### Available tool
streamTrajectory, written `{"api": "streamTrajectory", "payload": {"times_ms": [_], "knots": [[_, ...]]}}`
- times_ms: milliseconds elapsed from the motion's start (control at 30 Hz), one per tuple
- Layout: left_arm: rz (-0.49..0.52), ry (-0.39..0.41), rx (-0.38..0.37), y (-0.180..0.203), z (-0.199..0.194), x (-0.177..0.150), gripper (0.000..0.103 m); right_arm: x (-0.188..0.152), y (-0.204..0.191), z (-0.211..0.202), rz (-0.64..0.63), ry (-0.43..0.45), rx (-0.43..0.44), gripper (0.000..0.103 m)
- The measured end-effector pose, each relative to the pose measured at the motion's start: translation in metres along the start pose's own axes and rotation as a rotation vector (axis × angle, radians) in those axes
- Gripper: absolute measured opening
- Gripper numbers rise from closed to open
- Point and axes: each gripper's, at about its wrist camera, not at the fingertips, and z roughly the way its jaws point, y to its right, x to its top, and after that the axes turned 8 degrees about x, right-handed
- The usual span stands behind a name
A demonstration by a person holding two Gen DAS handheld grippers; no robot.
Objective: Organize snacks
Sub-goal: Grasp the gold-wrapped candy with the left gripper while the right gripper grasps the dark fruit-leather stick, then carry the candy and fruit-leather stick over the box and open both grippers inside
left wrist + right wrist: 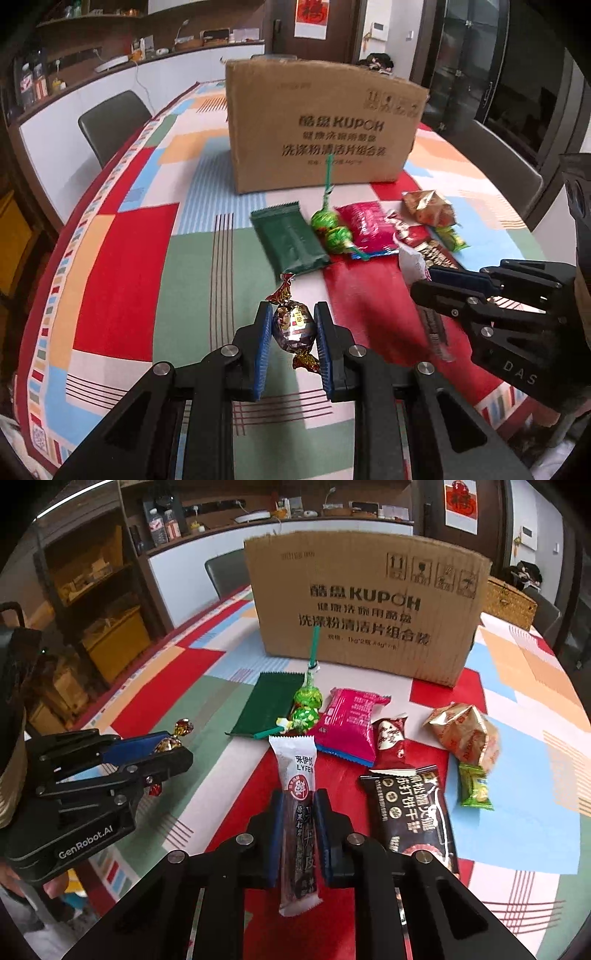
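Left jaws: I'm clamping my left gripper [293, 328] on a foil-wrapped candy [294, 326], both blue pads pressing its sides, twisted ends poking out above and below.
Right jaws: I'm squeezing my right gripper [298, 834] narrow around a long fruit-leather stick [297, 812], held mid-length, its white top end pointing toward the box.
Where they are: I'm holding both over the patterned tablecloth [122, 258], short of the cardboard box [365, 602] standing at the far side.
Done so far: I'm judging two snacks picked, none delivered; I can't see into the box.
Left on the table: I'm looking at a green bar [271, 705], two green lollipops [306, 707], a pink packet [351, 723], a red packet [390, 742], a dark biscuit pack [410, 812], a crumpled gold pack [465, 734] and a small green packet [475, 786].
Progress call: I'm reckoning we're early, most of the pile waiting.
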Motion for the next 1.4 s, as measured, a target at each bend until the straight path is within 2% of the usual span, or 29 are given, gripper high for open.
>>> {"api": "streamTrajectory", "payload": {"times_ms": [200,300,467,600,667,733,767,1000,1300,1367,1400], "knots": [[0.015,0.06,-0.004,0.007,-0.021,0.008,0.024,0.003,0.0,-0.021,0.005,0.061,-0.002,0.016],[0.02,0.086,-0.007,0.009,-0.029,0.013,0.024,0.005,0.0,-0.034,0.003,0.098,-0.001,0.009],[0.02,0.111,-0.01,0.011,-0.037,0.017,0.024,0.009,-0.002,-0.049,-0.011,0.155,-0.014,0.008],[0.017,0.104,-0.003,0.01,-0.036,0.015,0.024,0.011,0.003,-0.04,0.027,0.114,0.028,0.009],[0.013,0.093,-0.001,0.008,-0.033,0.013,0.024,0.012,0.003,-0.032,0.026,0.092,0.055,0.013],[0.011,0.079,0.002,0.007,-0.029,0.011,0.024,0.013,0.003,-0.02,0.021,0.068,0.068,0.03],[0.012,0.073,0.007,0.007,-0.026,0.009,0.024,0.013,0.003,-0.013,0.021,0.052,0.075,0.031],[0.003,0.029,0.018,0.0,-0.012,0.0,0.024,0.012,0.003,0.027,0.006,-0.052,0.079,0.031],[-0.01,-0.002,0.017,-0.005,-0.001,-0.004,0.024,0.01,-0.006,0.054,-0.046,-0.109,0.035,0.031],[-0.011,-0.005,0.016,-0.006,0.0,-0.004,0.024,0.009,-0.006,0.056,-0.051,-0.112,0.025,0.029],[-0.012,-0.005,0.015,-0.006,0.001,-0.004,0.024,0.009,-0.006,0.056,-0.055,-0.11,0.022,0.025]]}}
